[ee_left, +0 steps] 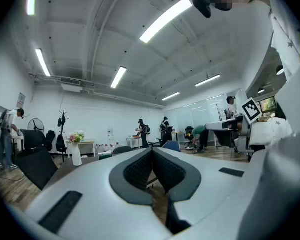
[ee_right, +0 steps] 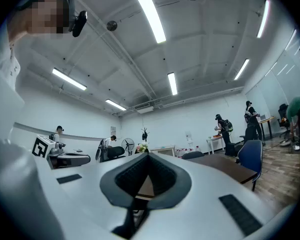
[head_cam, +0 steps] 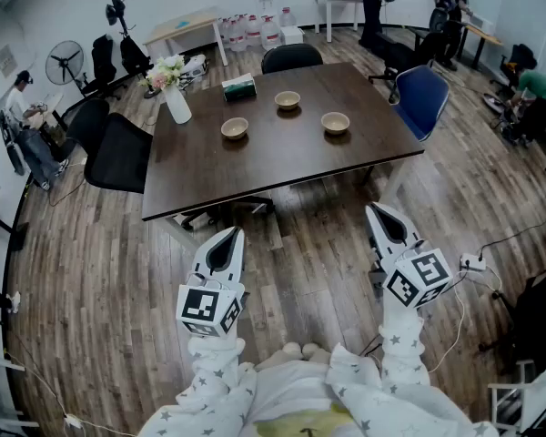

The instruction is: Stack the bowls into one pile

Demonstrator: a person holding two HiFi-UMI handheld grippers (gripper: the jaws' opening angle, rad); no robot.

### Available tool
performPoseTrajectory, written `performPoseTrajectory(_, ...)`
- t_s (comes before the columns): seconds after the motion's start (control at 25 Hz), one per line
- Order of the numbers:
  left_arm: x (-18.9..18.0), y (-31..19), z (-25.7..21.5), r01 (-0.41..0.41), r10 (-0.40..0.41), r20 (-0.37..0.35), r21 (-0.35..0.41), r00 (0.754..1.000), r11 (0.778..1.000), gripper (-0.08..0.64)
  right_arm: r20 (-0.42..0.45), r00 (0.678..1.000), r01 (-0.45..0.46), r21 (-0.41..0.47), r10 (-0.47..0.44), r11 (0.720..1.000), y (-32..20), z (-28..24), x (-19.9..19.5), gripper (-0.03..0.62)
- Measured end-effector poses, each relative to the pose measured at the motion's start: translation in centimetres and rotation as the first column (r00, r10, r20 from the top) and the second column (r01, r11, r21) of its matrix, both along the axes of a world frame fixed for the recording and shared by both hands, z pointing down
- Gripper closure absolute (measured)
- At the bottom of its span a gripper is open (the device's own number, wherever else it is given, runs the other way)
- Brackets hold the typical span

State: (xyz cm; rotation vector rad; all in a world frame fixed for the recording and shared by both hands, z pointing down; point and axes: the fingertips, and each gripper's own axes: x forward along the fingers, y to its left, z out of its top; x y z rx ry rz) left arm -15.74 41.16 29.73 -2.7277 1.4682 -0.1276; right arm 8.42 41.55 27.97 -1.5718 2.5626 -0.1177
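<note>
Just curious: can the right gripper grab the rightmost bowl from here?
Probably not yet: the right gripper hangs shut, short of the table, and the bowl sits well in from its edge.

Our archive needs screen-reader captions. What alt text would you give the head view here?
Three separate, unstacked bowls sit on a dark table with a flower vase and a green box. In front, the left gripper and right gripper, both shut and empty, hang over the wood floor short of the table.

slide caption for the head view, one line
Left tongs and right tongs, both shut, held short of the table bearing three unstacked bowls
</note>
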Motion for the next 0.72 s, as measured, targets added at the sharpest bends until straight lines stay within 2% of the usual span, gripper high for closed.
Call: performPoseTrajectory(0.72, 3.1, -0.8, 1.1, -0.017, 0.016, -0.01, -0.026, 1.0, 1.0, 0.534, 0.05, 0.999, 0.009, -0.007, -0.008, 1.0, -0.9, 0.9, 2.3, 0.571)
